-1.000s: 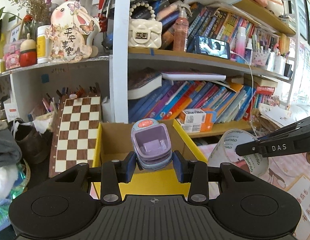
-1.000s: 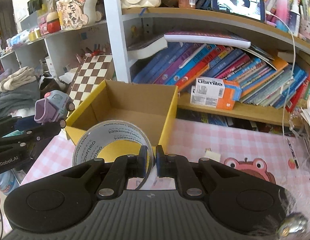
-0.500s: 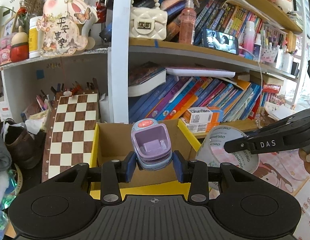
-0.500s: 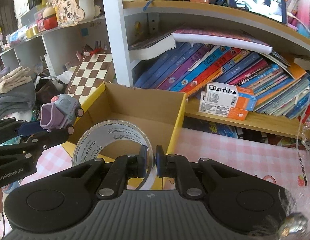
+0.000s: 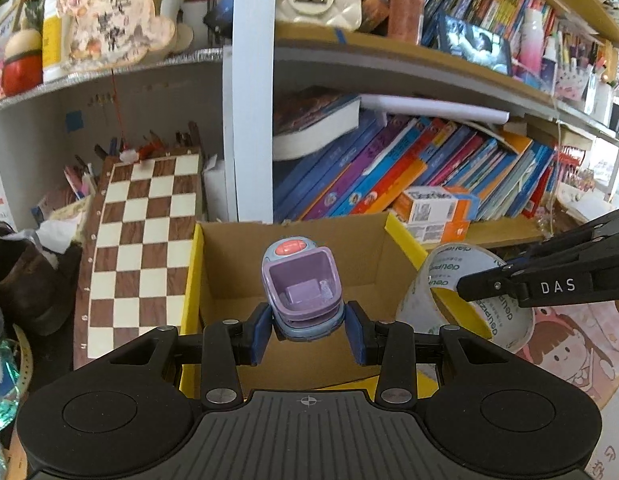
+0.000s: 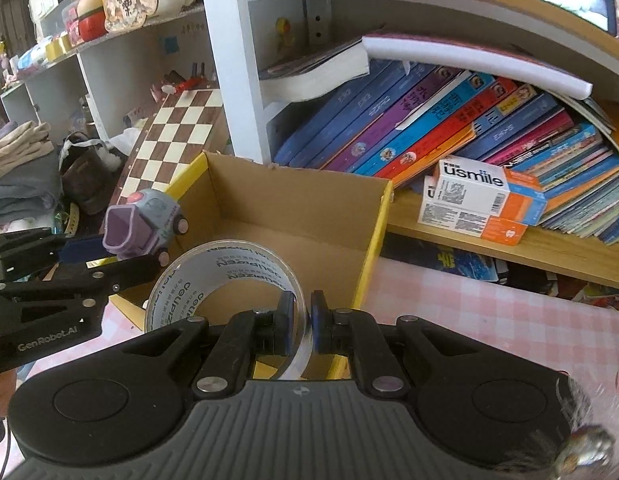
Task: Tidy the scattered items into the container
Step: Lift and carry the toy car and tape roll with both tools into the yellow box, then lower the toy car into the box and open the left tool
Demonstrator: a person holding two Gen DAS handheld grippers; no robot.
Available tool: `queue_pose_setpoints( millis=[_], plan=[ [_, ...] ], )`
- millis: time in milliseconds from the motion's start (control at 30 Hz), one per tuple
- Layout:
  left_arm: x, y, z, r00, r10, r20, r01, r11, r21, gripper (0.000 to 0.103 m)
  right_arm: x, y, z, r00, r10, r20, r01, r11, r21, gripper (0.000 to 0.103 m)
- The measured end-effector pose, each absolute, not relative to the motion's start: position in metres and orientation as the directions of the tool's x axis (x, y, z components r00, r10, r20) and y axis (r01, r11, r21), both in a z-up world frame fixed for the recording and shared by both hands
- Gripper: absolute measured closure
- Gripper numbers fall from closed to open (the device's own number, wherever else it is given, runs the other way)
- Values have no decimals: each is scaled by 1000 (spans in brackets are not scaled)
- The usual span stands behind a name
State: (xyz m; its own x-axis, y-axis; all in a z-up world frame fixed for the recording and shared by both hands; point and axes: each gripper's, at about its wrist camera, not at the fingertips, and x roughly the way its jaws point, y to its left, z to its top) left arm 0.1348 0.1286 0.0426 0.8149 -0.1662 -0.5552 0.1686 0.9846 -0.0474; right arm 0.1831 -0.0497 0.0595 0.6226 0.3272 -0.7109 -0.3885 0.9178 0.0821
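Observation:
A yellow-sided cardboard box stands open in front of the bookshelf, its brown inside bare. My left gripper is shut on a small purple and blue toy car, held nose up over the box's near left part. My right gripper is shut on the wall of a clear tape roll. The roll hangs over the box's near right rim.
A brown and white chessboard leans just left of the box. A white shelf upright rises behind it. Books and a usmile carton fill the low shelf. Pink checked cloth lies to the right.
Both grippers have moved forward and the box looms larger. The toy car now hangs over the box's inside and the tape roll has reached its near right rim. Both grips are unchanged.

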Motion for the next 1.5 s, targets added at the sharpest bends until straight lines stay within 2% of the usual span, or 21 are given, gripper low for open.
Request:
queue_pose_setpoints(
  millis=[400, 900, 1400, 1500],
  plan=[
    [170, 132, 31, 789, -157, -594, 171, 985, -32, 64, 213, -43, 49, 612, 329, -719, -399, 913, 78, 94],
    [210, 129, 2, 695, -123, -708, 198, 980, 25, 64, 247, -30, 34, 613, 306, -729, -415, 909, 33, 94],
    [221, 128, -6, 673, -116, -731, 205, 978, 33, 64, 255, -23, 14, 575, 309, -757, -434, 900, 38, 94],
    [222, 127, -7, 672, -115, -731, 207, 978, 35, 67, 256, -23, 12, 569, 309, -762, -434, 900, 41, 94]
  ],
)
